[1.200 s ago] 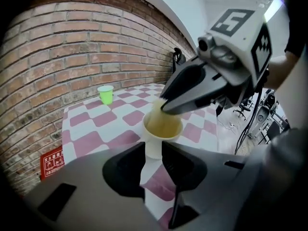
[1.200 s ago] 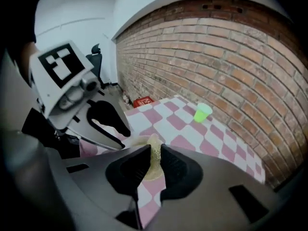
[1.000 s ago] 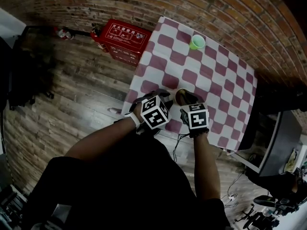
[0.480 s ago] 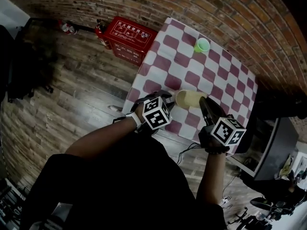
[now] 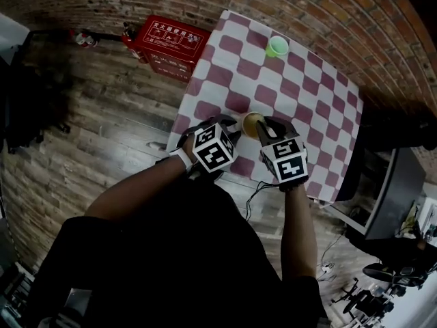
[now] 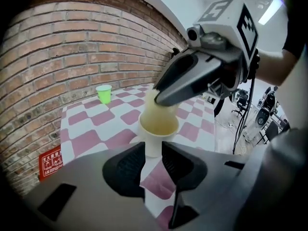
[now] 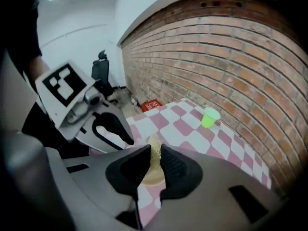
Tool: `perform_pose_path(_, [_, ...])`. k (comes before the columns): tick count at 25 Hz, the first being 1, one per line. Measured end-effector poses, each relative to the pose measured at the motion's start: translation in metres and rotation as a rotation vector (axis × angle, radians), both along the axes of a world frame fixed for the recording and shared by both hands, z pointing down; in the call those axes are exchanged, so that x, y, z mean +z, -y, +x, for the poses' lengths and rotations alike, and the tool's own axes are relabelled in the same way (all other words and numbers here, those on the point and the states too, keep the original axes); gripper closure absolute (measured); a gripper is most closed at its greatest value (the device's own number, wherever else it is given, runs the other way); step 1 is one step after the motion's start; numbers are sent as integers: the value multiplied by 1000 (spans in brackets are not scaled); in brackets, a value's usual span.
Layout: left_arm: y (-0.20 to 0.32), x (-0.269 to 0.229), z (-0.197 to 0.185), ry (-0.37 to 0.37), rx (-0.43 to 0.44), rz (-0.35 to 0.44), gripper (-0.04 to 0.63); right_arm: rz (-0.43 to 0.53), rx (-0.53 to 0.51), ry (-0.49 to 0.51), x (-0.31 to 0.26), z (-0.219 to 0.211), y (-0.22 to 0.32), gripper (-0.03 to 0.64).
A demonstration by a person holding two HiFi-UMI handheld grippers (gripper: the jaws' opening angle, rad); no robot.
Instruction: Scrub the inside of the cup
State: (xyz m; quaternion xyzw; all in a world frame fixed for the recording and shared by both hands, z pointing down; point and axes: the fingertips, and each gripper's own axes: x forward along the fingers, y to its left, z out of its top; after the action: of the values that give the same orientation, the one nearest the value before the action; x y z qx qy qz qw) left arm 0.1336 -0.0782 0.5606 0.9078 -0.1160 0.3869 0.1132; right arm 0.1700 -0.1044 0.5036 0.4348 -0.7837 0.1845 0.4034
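Observation:
A cream cup (image 5: 252,123) stands near the front edge of the checked table (image 5: 300,94). My left gripper (image 5: 231,134) is shut on the cup's lower wall; in the left gripper view the cup (image 6: 159,127) sits between the jaws of the left gripper (image 6: 153,150). My right gripper (image 5: 265,130) reaches in from the right, shut on a pale yellow sponge (image 7: 155,150) at the right gripper's (image 7: 155,159) jaws. The sponge (image 6: 155,104) dips into the cup's mouth. The cup's rim (image 7: 153,178) shows just below the right jaws.
A small green cup (image 5: 277,46) stands at the table's far side, also seen as a green cup (image 6: 103,93) and a green cup (image 7: 210,117). A red box (image 5: 164,39) sits on the wooden floor by the brick wall. Chairs and equipment stand to the right.
Half a second ago the right gripper was drawn back to the right, clear of the cup. It has come back and the sponge sits in the cup's mouth again. The left gripper kept its hold.

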Motion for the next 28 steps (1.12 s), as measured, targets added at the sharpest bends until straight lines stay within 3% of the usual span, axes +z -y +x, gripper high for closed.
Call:
perform_pose_path(3, [10,0,2,6,35,32,479,-20,-186,-110,33,-7,1,543])
perform_pose_path(5, [14,0,1,18,69,52,479,-70,-245,-121,50,-7,-5,543])
perform_pose_path(11, [22,1,-5,25,44,36,479,-191,-292,-7,40,-17,-19,543])
perform_pose_path(18, [20,5,-4,32,50,34,479,-142,-388,147,-53,-16,-17,543])
perform_pose_path(21, [20,5,-4,27,44,33,479,-112,-432,64,-59,-16,-14,543])
perform_pose_path(28, [20,5,-4,29,32,25,479,-157,-489,-182,34,-22,-16,543])
